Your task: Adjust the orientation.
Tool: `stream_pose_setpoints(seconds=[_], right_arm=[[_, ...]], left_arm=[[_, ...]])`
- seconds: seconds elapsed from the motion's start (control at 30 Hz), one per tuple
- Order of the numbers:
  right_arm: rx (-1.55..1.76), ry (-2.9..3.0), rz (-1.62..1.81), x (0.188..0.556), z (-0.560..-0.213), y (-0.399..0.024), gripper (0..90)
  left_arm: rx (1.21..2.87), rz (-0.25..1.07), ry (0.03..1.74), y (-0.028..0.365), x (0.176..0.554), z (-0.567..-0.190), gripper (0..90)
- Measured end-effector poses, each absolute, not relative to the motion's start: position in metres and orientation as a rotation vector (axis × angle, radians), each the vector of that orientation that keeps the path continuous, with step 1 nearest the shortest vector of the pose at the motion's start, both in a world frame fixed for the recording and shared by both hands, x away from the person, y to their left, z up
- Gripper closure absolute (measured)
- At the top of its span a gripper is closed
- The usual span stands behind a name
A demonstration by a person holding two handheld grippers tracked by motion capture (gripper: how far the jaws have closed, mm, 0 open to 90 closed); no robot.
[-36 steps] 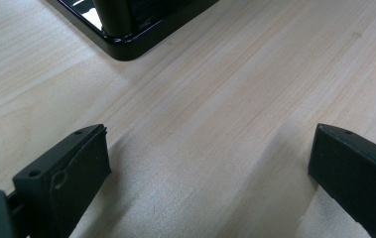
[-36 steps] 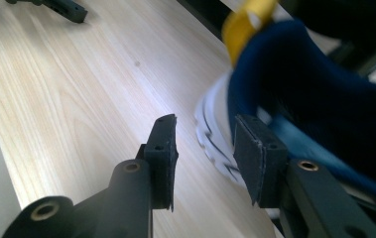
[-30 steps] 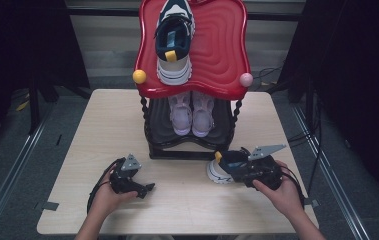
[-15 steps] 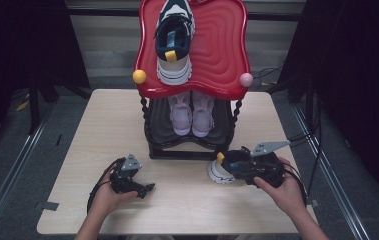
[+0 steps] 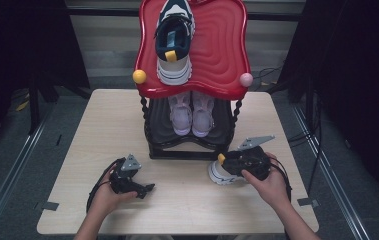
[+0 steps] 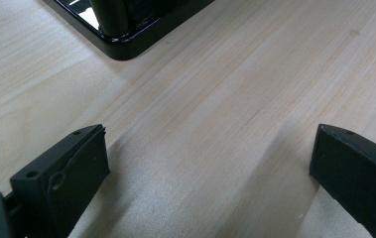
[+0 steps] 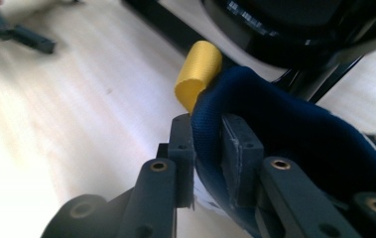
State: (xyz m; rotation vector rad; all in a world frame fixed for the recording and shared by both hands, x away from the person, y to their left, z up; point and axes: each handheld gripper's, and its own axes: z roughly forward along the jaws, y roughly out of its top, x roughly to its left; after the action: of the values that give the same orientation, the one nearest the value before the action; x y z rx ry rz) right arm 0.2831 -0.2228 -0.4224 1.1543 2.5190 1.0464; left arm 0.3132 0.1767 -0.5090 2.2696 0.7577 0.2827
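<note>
A white and navy sneaker (image 5: pixel 219 176) with a yellow heel tab (image 7: pixel 198 74) lies on the wooden table (image 5: pixel 102 130), in front of the rack's right leg. My right gripper (image 7: pixel 208 131) is shut on the sneaker's navy heel collar (image 7: pixel 294 134). One pad is inside the collar and one outside, and the jaws have just been closing on it. From above, the right gripper (image 5: pixel 225 165) points left over the shoe. My left gripper (image 5: pixel 144 190) rests on the table at the front left, open, with bare wood between its jaws (image 6: pixel 208 168).
A black rack with a red wavy top (image 5: pixel 217 55) stands mid-table. A matching sneaker (image 5: pixel 174 42) lies on the red top, and a pale pink pair (image 5: pixel 192 112) is on the lower shelf. The rack's base corner (image 6: pixel 126 42) lies just ahead of the left gripper.
My right hand has shifted slightly toward the rack with the sneaker's heel in its jaws. The left gripper has stayed put.
</note>
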Motion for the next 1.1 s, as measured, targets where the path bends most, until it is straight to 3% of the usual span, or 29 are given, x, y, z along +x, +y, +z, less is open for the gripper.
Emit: stream_pose_setpoints(seconds=[0.27, 0.47, 0.57, 0.7, 0.87, 1.1], right_arm=[[1.139, 2.582, 1.020, 0.257, -0.418, -0.250, 74.3], [1.172, 2.576, 0.979, 0.256, -0.417, -0.248, 48.9], [1.180, 2.570, 0.970, 0.261, -0.419, -0.237, 47.2], [1.224, 2.567, 0.955, 0.271, -0.429, -0.227, 47.8], [1.228, 2.608, 0.941, 0.273, -0.436, -0.224, 68.3], [1.198, 2.644, 0.957, 0.264, -0.435, -0.238, 70.6]], left_arm=[[2.273, 0.277, 0.757, 0.176, 0.313, -0.509, 1.3], [2.274, 0.277, 0.756, 0.176, 0.314, -0.509, 1.3], [2.273, 0.277, 0.757, 0.176, 0.313, -0.509, 1.3], [2.272, 0.282, 0.750, 0.177, 0.313, -0.509, 1.2], [2.272, 0.281, 0.749, 0.177, 0.313, -0.509, 1.2], [2.272, 0.281, 0.750, 0.177, 0.313, -0.509, 1.2]])
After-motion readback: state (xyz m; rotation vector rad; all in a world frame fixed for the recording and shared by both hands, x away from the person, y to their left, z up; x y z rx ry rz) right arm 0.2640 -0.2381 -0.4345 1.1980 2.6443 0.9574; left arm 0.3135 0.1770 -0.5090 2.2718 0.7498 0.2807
